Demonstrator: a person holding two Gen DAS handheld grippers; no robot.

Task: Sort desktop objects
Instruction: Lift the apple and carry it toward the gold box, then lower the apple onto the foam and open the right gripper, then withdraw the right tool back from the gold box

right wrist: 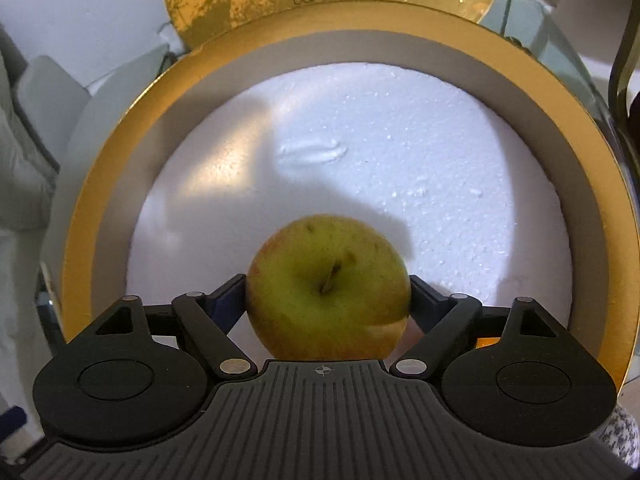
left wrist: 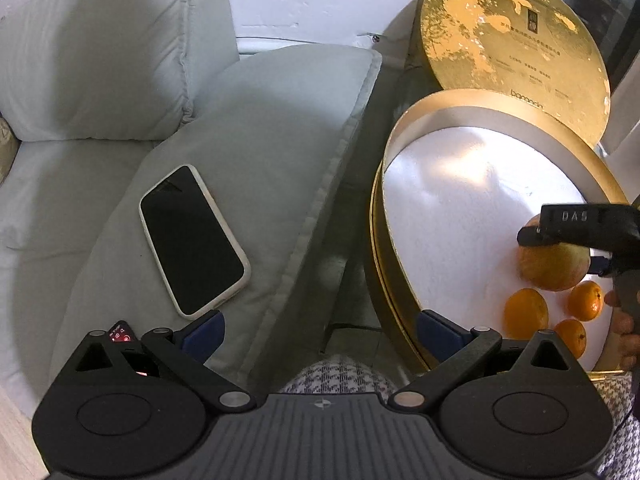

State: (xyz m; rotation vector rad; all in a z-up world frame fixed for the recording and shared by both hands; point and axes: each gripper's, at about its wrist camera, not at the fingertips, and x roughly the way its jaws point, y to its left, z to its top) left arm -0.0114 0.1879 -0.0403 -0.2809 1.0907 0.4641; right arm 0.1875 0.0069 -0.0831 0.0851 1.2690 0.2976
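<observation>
While right gripper clamps the apple over the gold box, three oranges sit beneath. Left gripper spread wide, holding nothing; phone on cushion ahead.

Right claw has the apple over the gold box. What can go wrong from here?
1. The right claw grips the round apple only at its sides; it may slip or roll out.
2. Three oranges lie just beneath in the box; a drop could knock them or let the apple roll.
3. The open left claw hangs by the phone on the cushion; a stray move might nudge it.
</observation>
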